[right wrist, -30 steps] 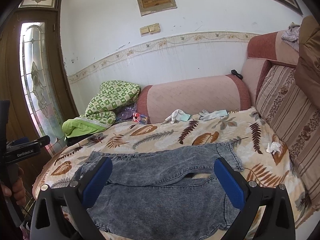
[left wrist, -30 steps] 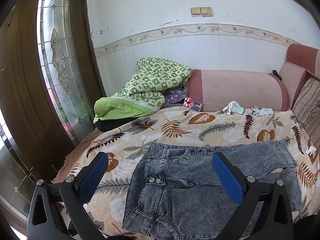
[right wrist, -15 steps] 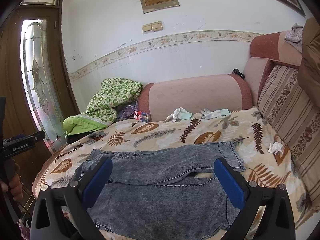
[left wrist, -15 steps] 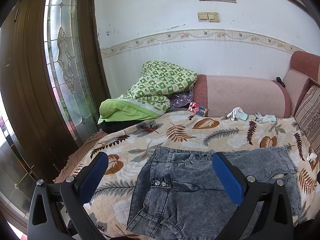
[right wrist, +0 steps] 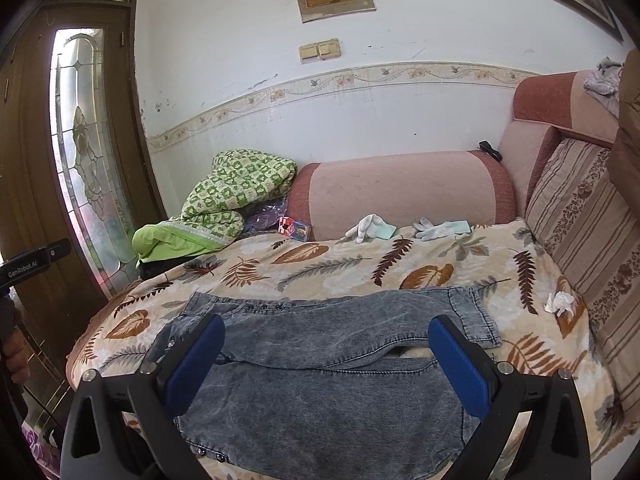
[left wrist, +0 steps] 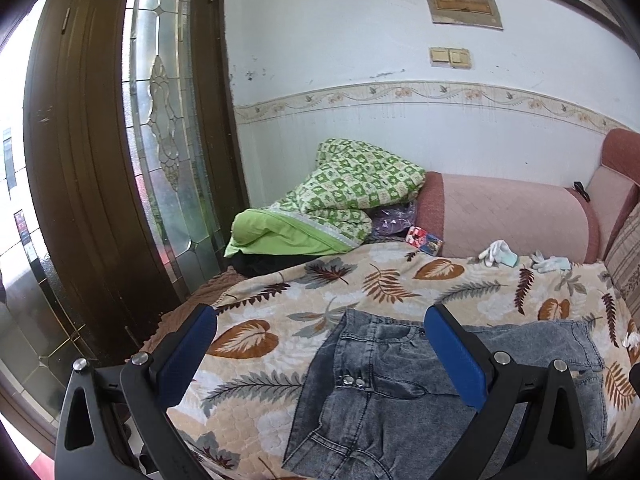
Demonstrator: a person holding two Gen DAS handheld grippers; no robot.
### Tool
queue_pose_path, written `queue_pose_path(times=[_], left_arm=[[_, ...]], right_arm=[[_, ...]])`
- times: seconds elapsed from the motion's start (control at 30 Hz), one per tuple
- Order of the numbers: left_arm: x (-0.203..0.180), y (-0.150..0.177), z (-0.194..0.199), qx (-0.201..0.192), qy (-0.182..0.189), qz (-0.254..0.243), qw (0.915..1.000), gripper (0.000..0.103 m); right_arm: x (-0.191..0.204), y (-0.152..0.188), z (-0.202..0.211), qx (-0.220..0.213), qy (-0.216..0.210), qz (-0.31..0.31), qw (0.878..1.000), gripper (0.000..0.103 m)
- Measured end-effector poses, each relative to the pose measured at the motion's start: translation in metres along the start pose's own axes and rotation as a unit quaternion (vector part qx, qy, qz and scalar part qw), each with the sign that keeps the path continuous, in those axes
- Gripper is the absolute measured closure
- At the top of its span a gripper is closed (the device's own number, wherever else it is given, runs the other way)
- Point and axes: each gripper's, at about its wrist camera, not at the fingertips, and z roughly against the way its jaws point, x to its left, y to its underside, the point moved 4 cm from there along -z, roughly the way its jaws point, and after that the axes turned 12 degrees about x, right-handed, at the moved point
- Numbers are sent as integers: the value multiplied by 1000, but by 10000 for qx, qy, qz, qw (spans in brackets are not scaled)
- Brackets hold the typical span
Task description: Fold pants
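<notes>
Left gripper [left wrist: 320, 354], right gripper [right wrist: 326, 360] spread wide above flat pants [right wrist: 320, 360].

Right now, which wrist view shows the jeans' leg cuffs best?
The right wrist view: the far leg's cuff of the jeans lies fully in sight on the leaf-print cover. The left wrist view mainly shows the waistband and snaps, with the cuffs far off at the frame's right.

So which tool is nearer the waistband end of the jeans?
Left. The left tool hovers open over the waistband of the jeans; the right tool is open over the legs, nearer the cuffs.
</notes>
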Motion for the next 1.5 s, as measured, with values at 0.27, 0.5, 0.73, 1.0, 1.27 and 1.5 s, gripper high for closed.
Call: queue_pose_path(times=[0.27, 0.5, 0.73, 1.0, 1.27, 1.5], left_arm=[[22, -2, 1, -49, -130, 207, 9997, 0], [26, -1, 1, -55, -134, 223, 9996, 0], [20, 0, 0, 4, -132, 162, 9998, 0], [17, 0, -1, 15, -145, 134, 9998, 0], [13, 2, -6, 79, -152, 74, 9998, 0], [6, 3, -12, 168, -118, -8, 9998, 0]], right_arm=[[13, -1, -3, 21, -54, 152, 9999, 0], [18, -1, -2, 5, -49, 185, 9998, 0], [15, -2, -1, 25, -52, 149, 9999, 0], [9, -1, -2, 42, -61, 80, 9999, 0], [3, 2, -6, 94, -63, 4, 9999, 0], [-3, 3, -10, 165, -41, -94, 9998, 0]])
